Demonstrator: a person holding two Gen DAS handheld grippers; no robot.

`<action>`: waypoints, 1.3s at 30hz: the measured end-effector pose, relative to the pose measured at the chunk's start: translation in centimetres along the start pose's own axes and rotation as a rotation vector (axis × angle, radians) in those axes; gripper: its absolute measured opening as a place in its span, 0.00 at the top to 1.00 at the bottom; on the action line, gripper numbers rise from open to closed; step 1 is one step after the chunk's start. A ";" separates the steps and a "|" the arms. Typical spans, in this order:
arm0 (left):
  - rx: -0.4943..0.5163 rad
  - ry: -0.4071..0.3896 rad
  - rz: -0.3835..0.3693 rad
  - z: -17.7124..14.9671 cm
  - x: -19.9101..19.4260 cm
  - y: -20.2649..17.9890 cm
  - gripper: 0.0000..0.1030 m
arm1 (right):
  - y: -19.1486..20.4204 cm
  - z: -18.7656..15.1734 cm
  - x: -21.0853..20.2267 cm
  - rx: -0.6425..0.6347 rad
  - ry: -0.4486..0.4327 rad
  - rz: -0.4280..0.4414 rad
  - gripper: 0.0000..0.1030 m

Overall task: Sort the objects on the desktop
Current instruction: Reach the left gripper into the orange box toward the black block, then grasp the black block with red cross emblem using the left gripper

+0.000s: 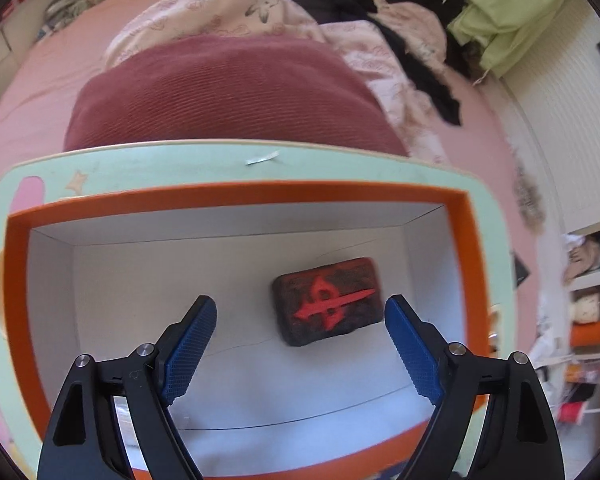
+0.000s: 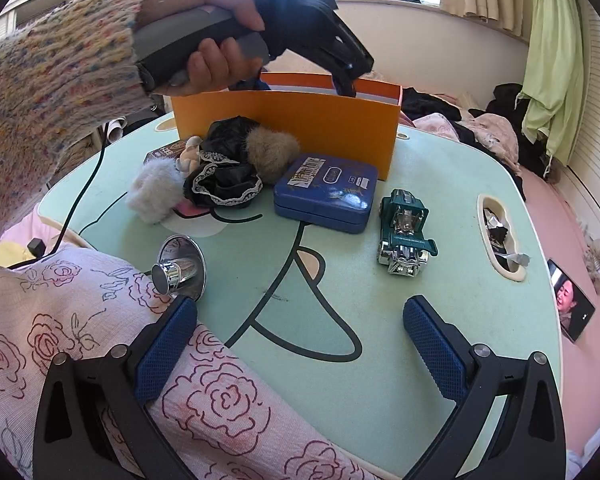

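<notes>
A: Which step is in hand now?

B: I think it is the drop into the box (image 1: 236, 194). The left gripper (image 1: 300, 312) points down into the box, its jaws are spread and nothing is between them. The dark block (image 1: 327, 301) with the red sign lies on the white floor of the box, free of both pads.

A: And the right gripper (image 2: 300, 316)?

B: It hangs over the near part of the table (image 2: 380, 360), well in front of the box. Its jaws are also spread and hold nothing.

A: What does the next move call for?

B: In my judgement the left gripper must lift out of the box without touching the orange wall, then go to one of the things in front of the box: the blue tin (image 2: 327, 196), the toy car (image 2: 406, 232), the dark lace cloth (image 2: 224, 176) or the fur balls (image 2: 154, 190).

A: What does each view give alone?

B: Only the left view shows the inside of the box and the block. Only the right view shows the unsorted things, the metal bell (image 2: 180, 268) near its left finger, and the hand (image 2: 216, 40) that holds the left gripper over the box.
</notes>
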State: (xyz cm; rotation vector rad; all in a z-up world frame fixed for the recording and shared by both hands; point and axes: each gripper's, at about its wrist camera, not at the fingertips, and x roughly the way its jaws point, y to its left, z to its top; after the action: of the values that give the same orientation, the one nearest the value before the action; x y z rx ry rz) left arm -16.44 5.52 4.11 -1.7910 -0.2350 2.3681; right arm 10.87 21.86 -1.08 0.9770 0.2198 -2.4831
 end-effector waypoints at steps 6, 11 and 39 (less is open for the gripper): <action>0.085 0.046 0.137 -0.2 2.4 -2.5 0.20 | 0.0 0.0 0.0 -0.002 0.000 -0.001 0.00; 0.143 -0.003 0.184 -1.0 1.4 -2.2 0.40 | -0.1 0.1 0.1 -0.001 -0.001 0.000 0.00; 0.352 -0.173 0.058 -24.4 -7.4 8.2 0.41 | -0.1 0.1 0.2 -0.003 0.000 -0.005 0.00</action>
State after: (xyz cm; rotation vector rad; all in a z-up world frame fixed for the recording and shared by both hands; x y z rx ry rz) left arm 8.78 -3.52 2.64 -1.4542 0.2063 2.4191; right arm 10.59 21.87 -1.15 0.9763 0.2257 -2.4869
